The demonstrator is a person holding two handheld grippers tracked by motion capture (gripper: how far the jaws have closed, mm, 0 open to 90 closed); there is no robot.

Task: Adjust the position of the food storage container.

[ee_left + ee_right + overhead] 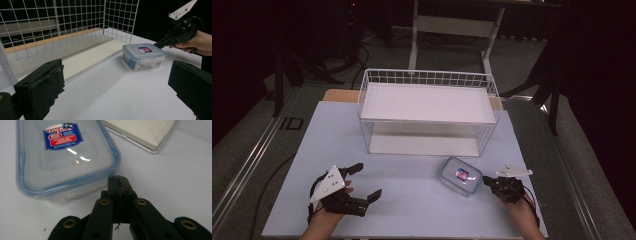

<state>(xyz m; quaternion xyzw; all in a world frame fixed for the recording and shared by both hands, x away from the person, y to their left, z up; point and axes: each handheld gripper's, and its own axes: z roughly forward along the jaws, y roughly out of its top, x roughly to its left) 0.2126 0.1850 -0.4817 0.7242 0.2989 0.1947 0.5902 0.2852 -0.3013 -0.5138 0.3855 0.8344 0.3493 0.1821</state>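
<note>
Scene: clear rectangular plastic box with blue-rimmed lid (460,175) on pale table (412,210), 6 o'clock of white wire basket (428,112) | right gripper (488,182): jaws clenched, empty, tips at box's 3 o'clock edge | left gripper (367,181): jaws spread wide, empty, well apart at box's 9 o'clock

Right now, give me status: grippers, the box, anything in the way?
Left gripper open, idle on the table. Right gripper shut, tip at the lidded plastic box, holding nothing. Wire rack behind the box, path clear.
</note>
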